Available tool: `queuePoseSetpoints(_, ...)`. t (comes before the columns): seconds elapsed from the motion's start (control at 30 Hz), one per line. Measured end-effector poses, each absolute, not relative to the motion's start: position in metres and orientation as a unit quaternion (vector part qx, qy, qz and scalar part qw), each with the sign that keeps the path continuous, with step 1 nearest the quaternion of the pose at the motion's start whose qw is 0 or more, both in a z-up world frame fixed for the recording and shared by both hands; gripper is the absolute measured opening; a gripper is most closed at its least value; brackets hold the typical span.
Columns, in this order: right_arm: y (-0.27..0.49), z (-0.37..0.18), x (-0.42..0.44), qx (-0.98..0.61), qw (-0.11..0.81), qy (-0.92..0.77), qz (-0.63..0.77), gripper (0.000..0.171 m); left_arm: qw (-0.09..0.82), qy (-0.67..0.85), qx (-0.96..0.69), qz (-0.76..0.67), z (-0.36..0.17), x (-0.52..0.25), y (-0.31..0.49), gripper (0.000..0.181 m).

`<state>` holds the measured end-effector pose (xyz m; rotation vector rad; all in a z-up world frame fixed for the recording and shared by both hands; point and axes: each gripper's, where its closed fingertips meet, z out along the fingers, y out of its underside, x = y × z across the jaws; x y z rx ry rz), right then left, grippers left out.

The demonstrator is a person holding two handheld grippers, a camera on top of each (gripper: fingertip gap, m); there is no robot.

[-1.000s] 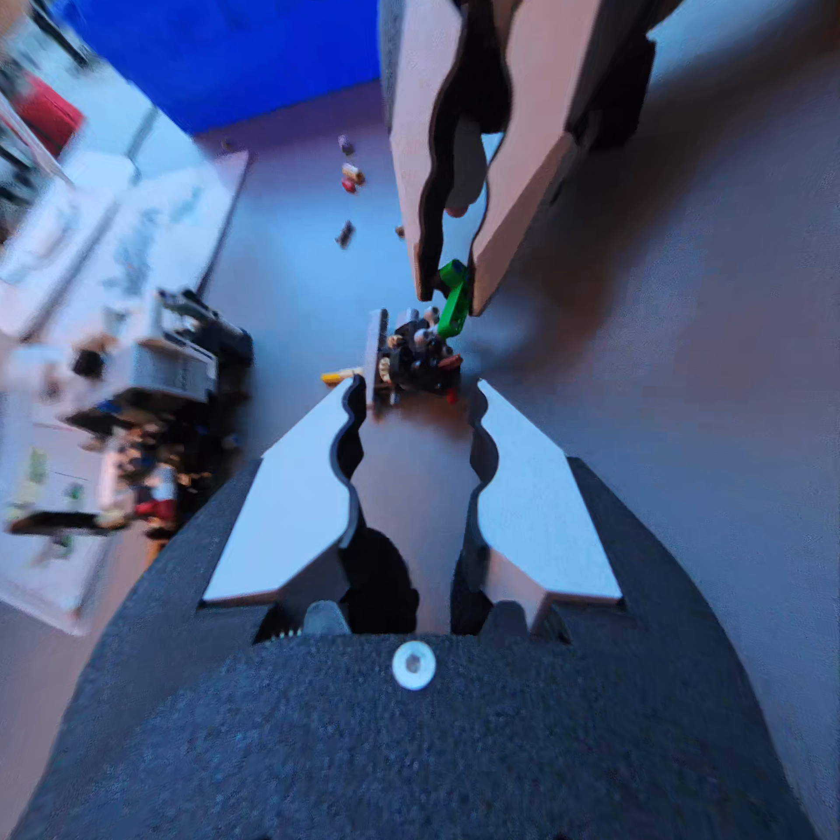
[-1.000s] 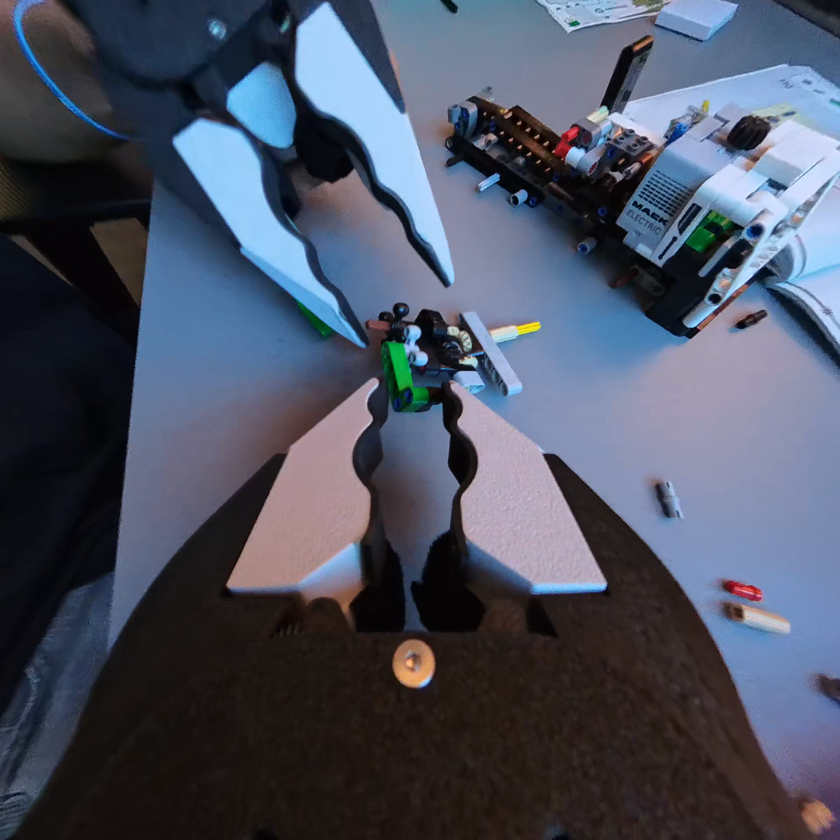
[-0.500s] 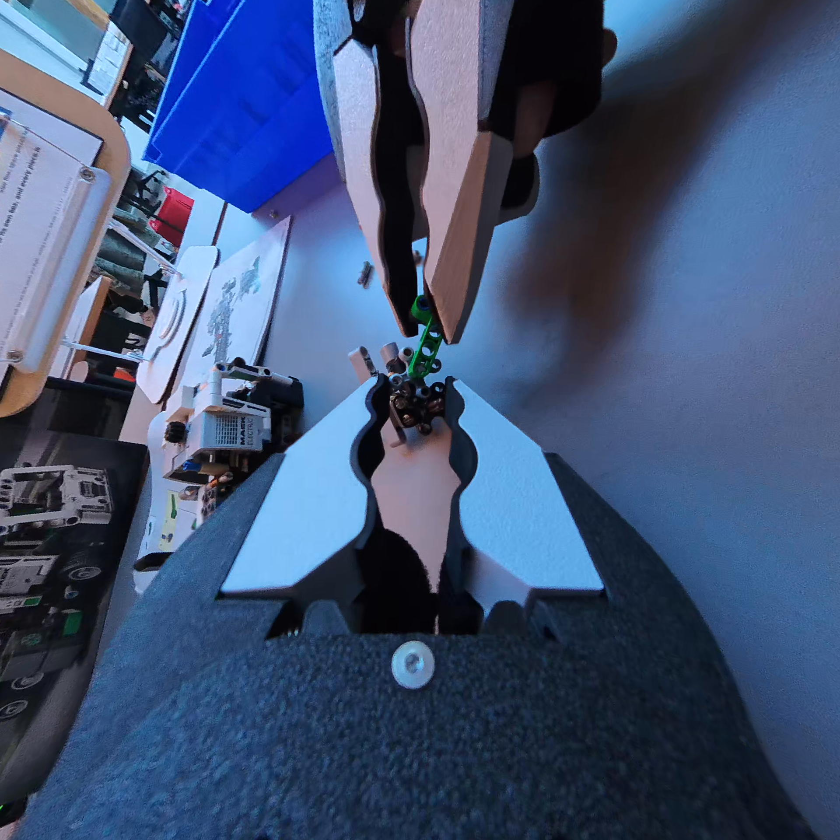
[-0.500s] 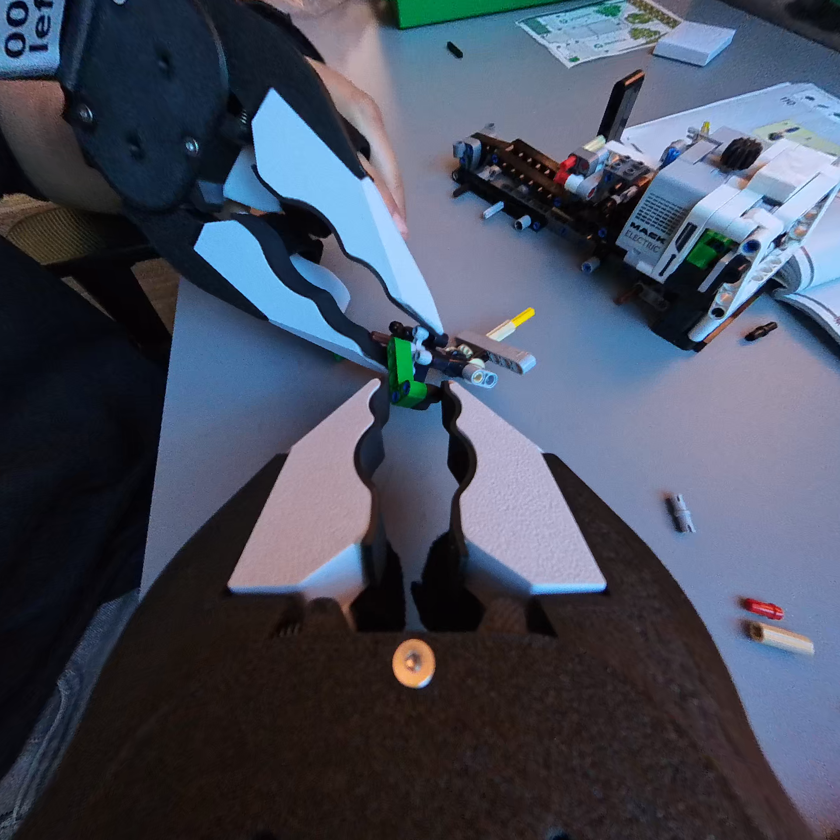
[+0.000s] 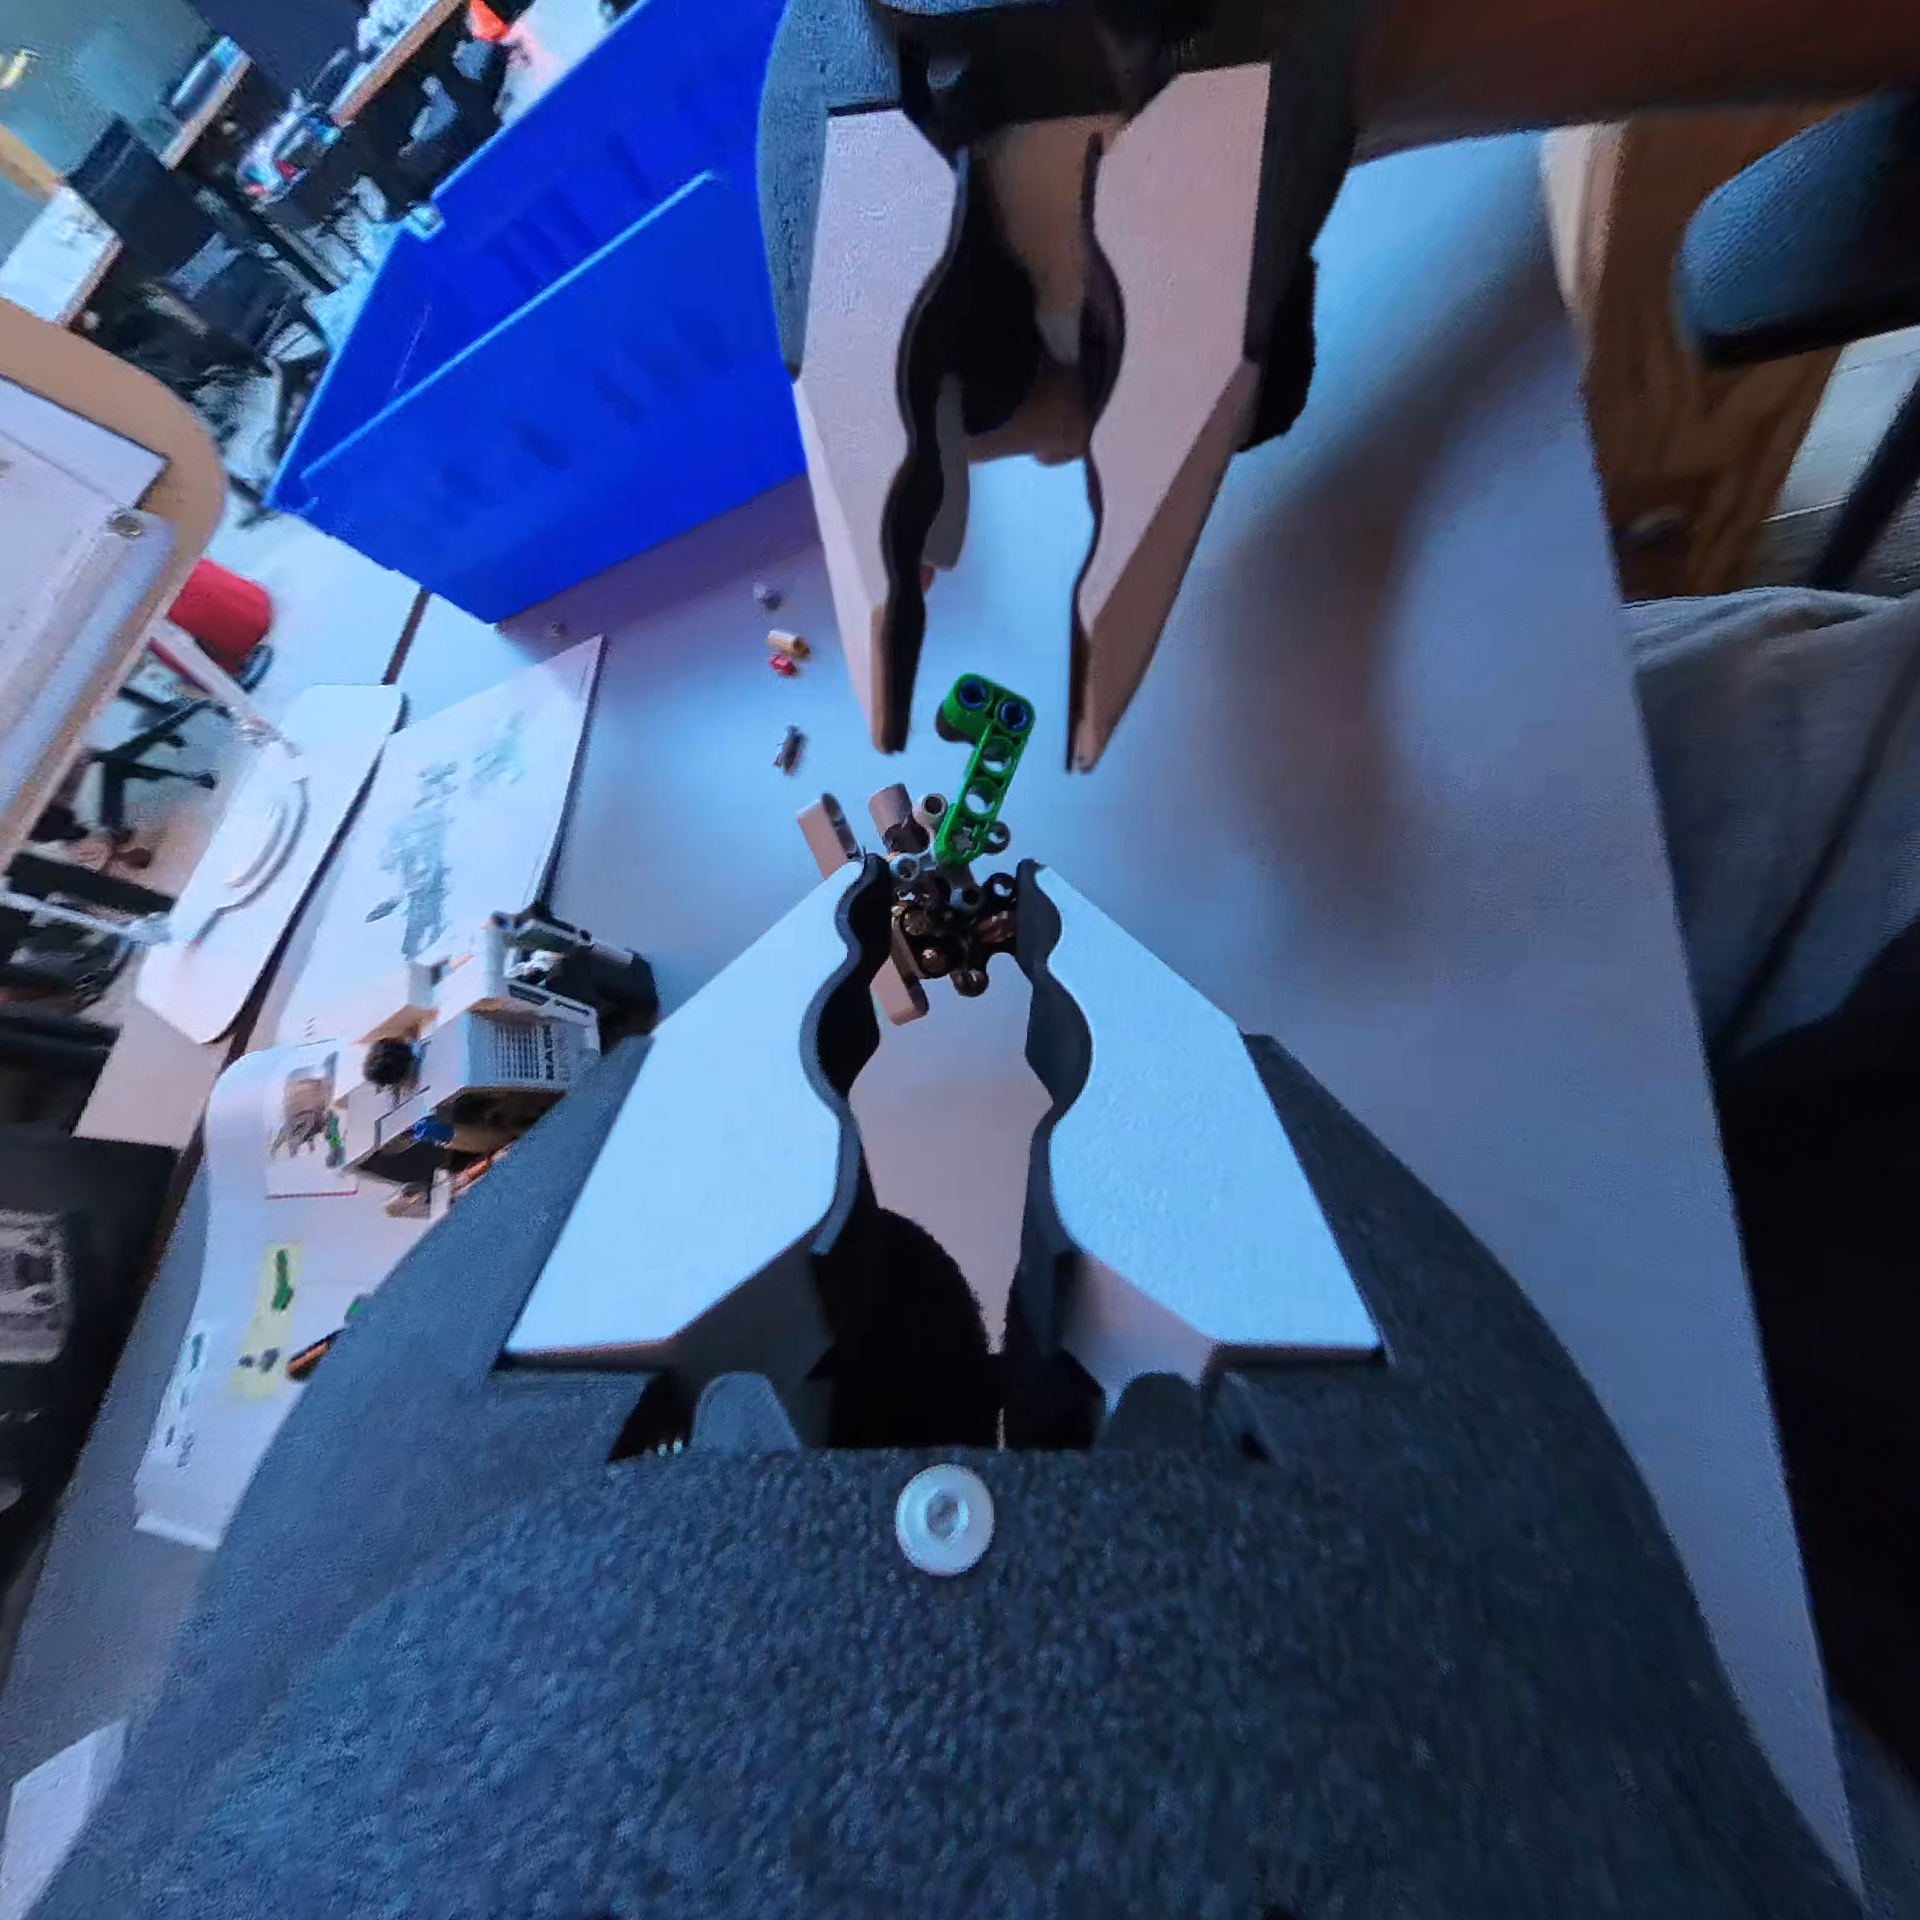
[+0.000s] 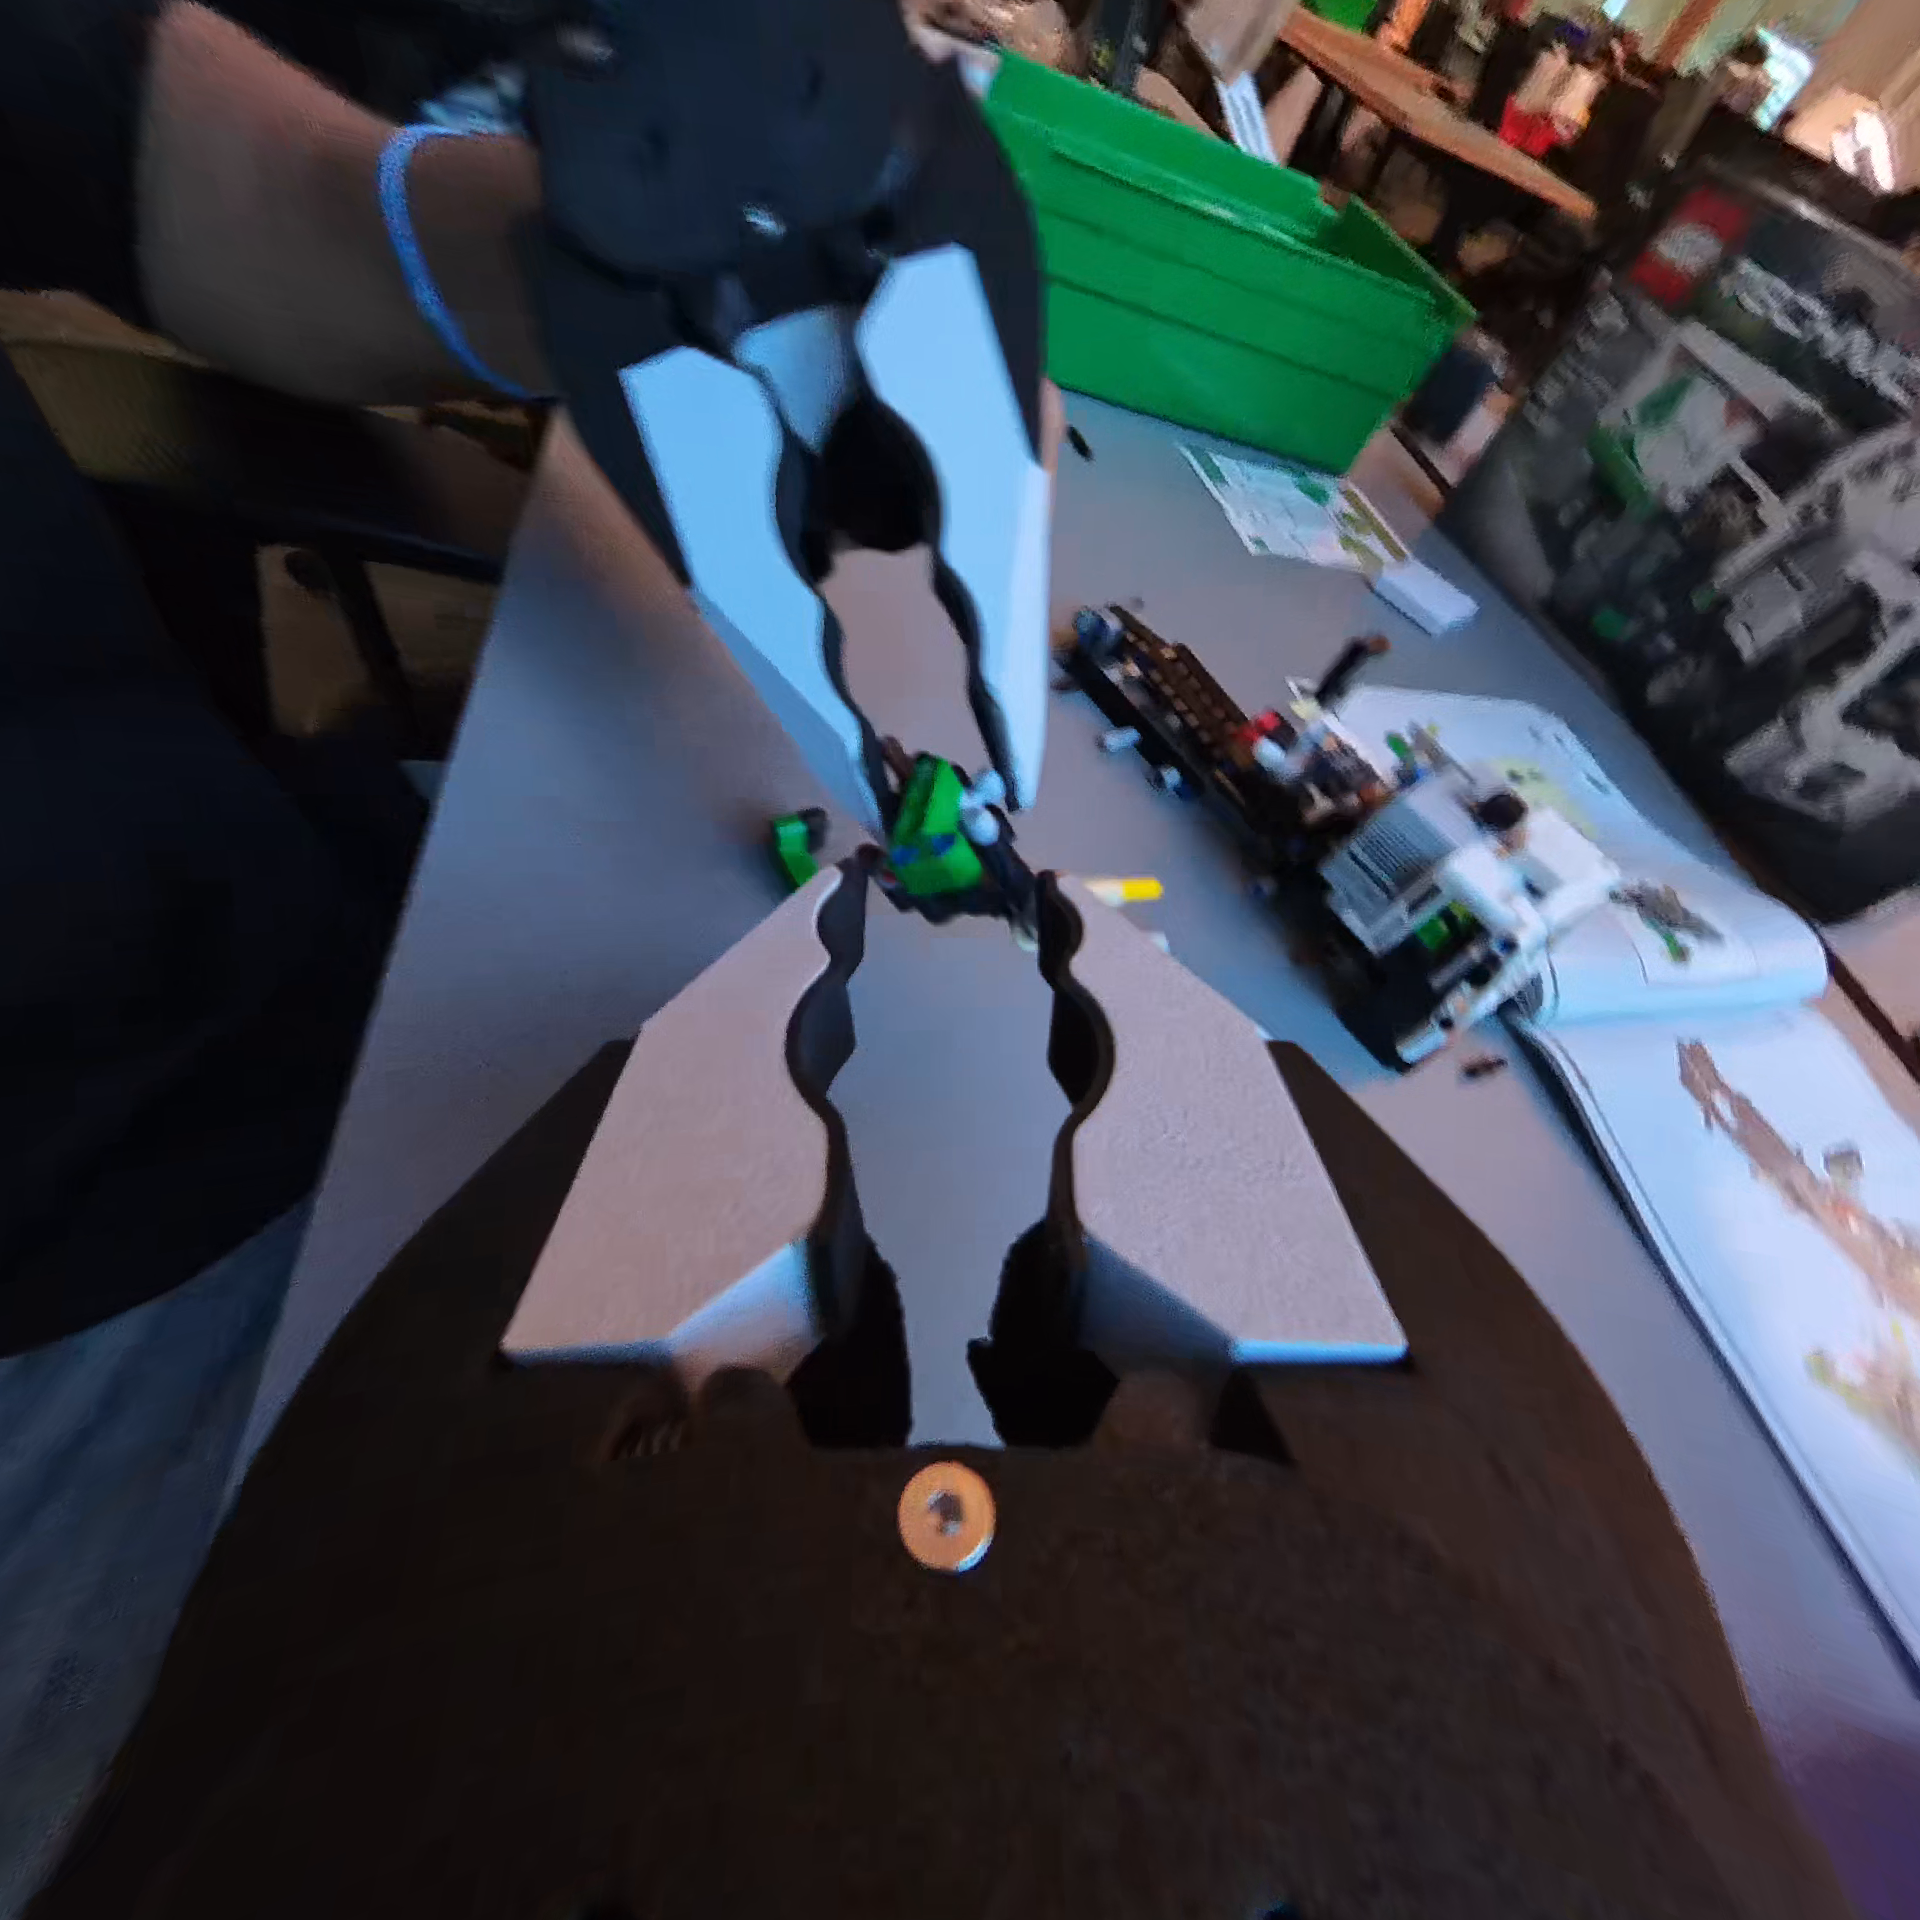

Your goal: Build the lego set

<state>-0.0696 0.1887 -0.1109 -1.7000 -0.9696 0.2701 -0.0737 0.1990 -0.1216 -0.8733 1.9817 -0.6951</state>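
Observation:
My left gripper (image 5: 945, 883) is shut on a small dark lego assembly (image 5: 945, 925) and holds it above the grey table (image 5: 1351, 831). A green angled beam (image 5: 982, 774) sticks out of the assembly's far end. My right gripper (image 5: 987, 753) faces it from above. It is open, and the beam's head stands between its fingertips (image 5: 894, 727) with a gap on both sides. In the right wrist view my right gripper (image 6: 943, 888) is open just short of the green beam (image 6: 930, 831), and the left gripper (image 6: 945, 810) comes down from above onto the assembly.
A half-built white and black truck model (image 6: 1434, 873) lies on an open instruction book (image 6: 1714, 935) at the right. A loose green piece (image 6: 795, 842) and a yellow axle (image 6: 1127, 888) lie near the assembly. Green bins (image 6: 1195, 312), a set box (image 6: 1714, 520) and blue bins (image 5: 582, 364) line the table's far sides. The tips of both grippers are at nearly the same place.
My left gripper closed on the assembly and lifted it off the table. My right gripper, shut on the green beam until half a second ago, has opened and let go of it.

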Motion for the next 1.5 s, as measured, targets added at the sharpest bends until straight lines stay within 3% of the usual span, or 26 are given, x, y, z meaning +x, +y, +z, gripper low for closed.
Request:
queuePoseSetpoints(0.2, 0.183, -0.105, -0.090, -0.678, 0.557, -0.477, 0.049, 0.019, 0.351, 0.799, -0.317, -0.372, -0.104, -0.090, 0.176, 0.021)
queuePoseSetpoints(0.4, 0.188, -0.087, -0.090, -0.661, 0.604, -0.443, 0.042, 0.014, 0.381, 0.792, -0.307, -0.365, -0.092, -0.093, 0.181, 0.022)
queuePoseSetpoints(0.63, 0.202, -0.080, -0.074, -0.691, 0.634, -0.333, 0.100, 0.013, 0.410, 0.742, -0.368, -0.382, -0.089, -0.088, 0.194, 0.049)
queuePoseSetpoints(0.9, 0.199, -0.071, -0.082, -0.687, 0.631, -0.266, 0.244, 0.014, 0.443, 0.713, -0.373, -0.394, -0.087, -0.079, 0.195, 0.035)
queuePoseSetpoints(1.17, 0.184, -0.073, -0.092, -0.695, 0.551, -0.316, 0.336, 0.022, 0.347, 0.734, -0.341, -0.474, -0.081, -0.091, 0.180, 0.033)
queuePoseSetpoints(1.5, 0.175, -0.035, -0.089, -0.634, 0.577, -0.263, 0.443, 0.028, 0.215, 0.645, -0.352, -0.643, -0.051, -0.095, 0.180, 0.032)
